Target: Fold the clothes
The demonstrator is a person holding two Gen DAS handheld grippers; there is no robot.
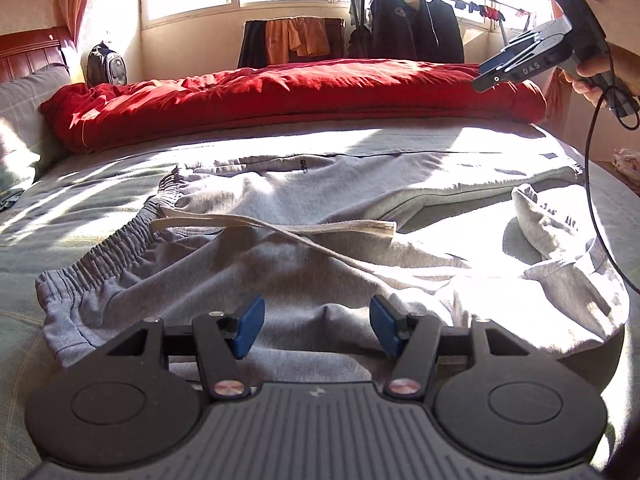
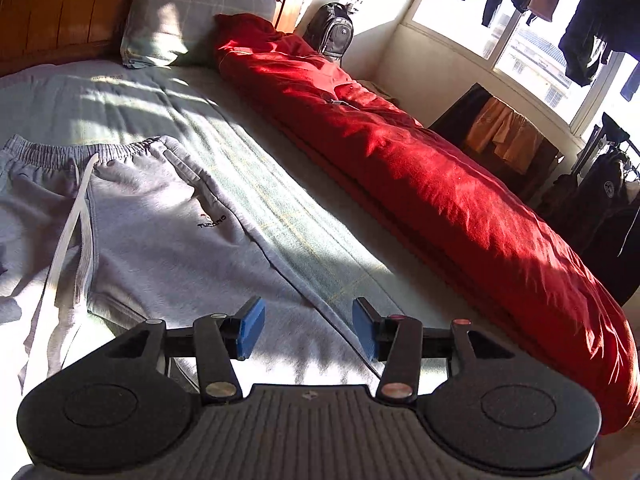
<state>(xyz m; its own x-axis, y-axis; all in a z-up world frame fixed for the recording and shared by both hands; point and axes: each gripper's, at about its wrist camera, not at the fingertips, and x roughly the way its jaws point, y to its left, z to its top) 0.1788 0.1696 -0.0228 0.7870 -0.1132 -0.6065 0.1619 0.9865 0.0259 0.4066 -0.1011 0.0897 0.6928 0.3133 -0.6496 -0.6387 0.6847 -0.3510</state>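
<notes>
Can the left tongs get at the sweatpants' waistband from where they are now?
Probably yes. The left tongs stand open over the grey sweatpants, and the elastic waistband lies exposed just ahead to the left; only the loose drawstring is nearby.

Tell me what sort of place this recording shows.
A lived-in bedroom, most likely: grey sweatpants spread on a bed with a pillow, a red duvet, and clothes rack by the window.

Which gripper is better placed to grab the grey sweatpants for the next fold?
Probably the left gripper: it is open and low over the sweatpants, near the waistband. The right gripper, also open, is lifted high above the bed.
</notes>
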